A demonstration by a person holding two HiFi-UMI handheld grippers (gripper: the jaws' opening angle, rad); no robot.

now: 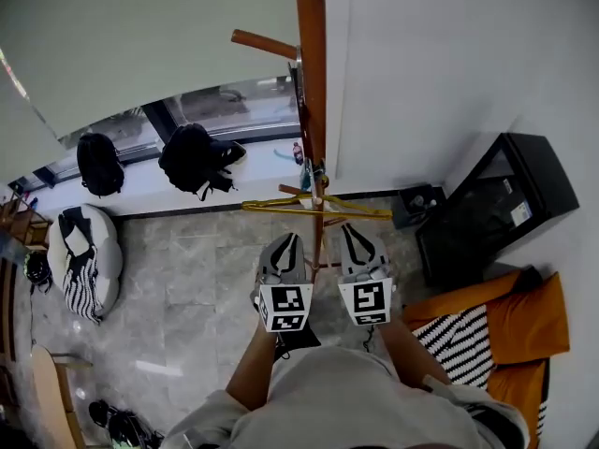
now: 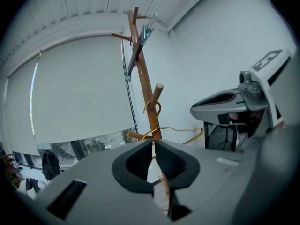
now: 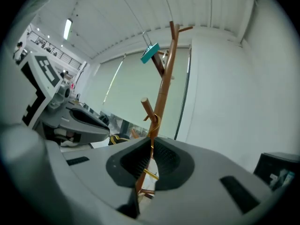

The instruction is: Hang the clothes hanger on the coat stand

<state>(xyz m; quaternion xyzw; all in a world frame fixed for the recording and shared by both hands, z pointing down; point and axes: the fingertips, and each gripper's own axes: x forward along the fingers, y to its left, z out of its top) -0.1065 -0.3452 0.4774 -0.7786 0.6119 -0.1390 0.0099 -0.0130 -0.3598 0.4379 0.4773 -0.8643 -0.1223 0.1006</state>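
Note:
A wooden coat stand [image 1: 311, 82] rises straight in front of me, next to the white wall. A yellow wire hanger [image 1: 318, 209] hangs by its hook on a low peg of the stand [image 2: 152, 109], free of both grippers. My left gripper [image 1: 289, 241] and right gripper [image 1: 352, 232] sit side by side just short of the pole, one on each side of it. Both have their jaws shut with nothing between them. In the right gripper view the hanger's hook [image 3: 153, 123] shows beyond the closed tips. A teal hanger [image 2: 146, 32] hangs high on the stand.
Two black backpacks [image 1: 197, 157] lie on the window ledge behind the stand. A striped beanbag [image 1: 84, 260] sits on the floor at the left. A black cabinet [image 1: 496, 204] and orange cushions [image 1: 505, 325] stand at the right, against the wall.

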